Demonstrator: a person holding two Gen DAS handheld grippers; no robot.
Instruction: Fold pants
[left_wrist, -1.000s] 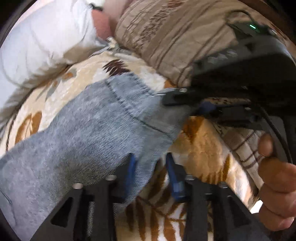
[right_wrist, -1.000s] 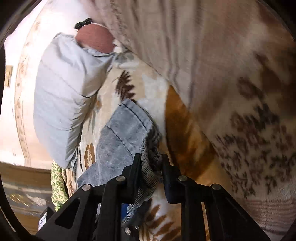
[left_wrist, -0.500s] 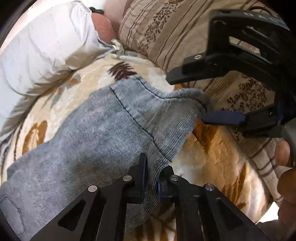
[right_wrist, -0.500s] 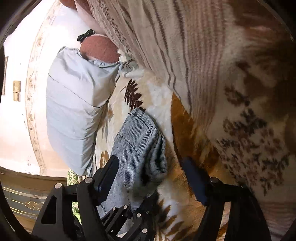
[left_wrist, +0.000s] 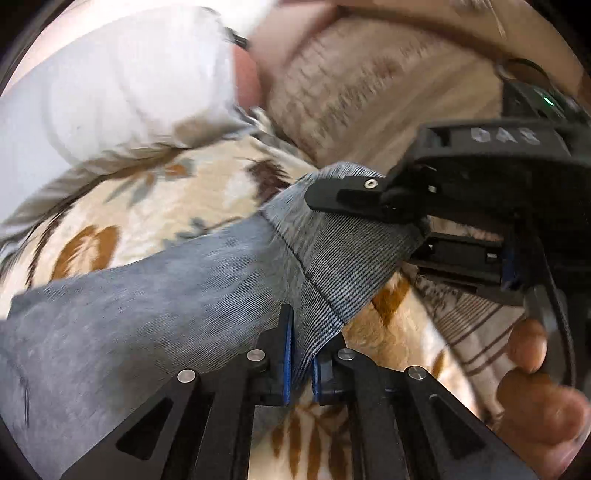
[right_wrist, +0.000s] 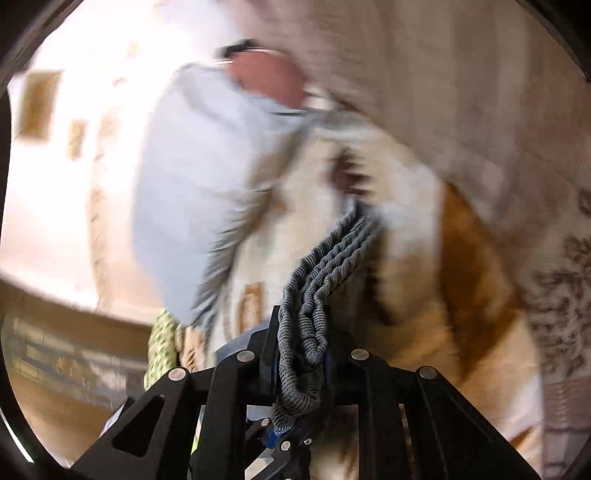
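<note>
— Though blurred in places, shows both grips plainly enough. Left tool (left_wrist: 301, 345): clamped on the near corner of the grey pants (left_wrist: 166, 302) at the leg hem, with cloth pinched between the blue pads.

— And the right tool (right_wrist: 301, 354)?

— Closed as well, biting a bunched, rippled bundle of that same hem, several layers thick. From the left wrist view, sits on the far corner of the leg end, steered by the hand (left_wrist: 535, 387) low at the right.

— Why take both corners?

— Most likely to hold the hem taut and level between two grips, ready for carrying over toward the waist without sagging or twisting.

— Lying where, overall?

— Spread across the floral blanket (left_wrist: 147, 206) on the bed, with the leg end raised just off it and the rest trailing away to the lower left. Near a white pillow (left_wrist: 110, 92) and a striped cushion (left_wrist: 369, 92), well apart from both.

— Far along?

— Hardly; looks like the first fold, not yet laid down.

— Worth watching?

— Uneven layers in the right grip: could let one layer slip and skew the fold. Better to move both tools together.
</note>
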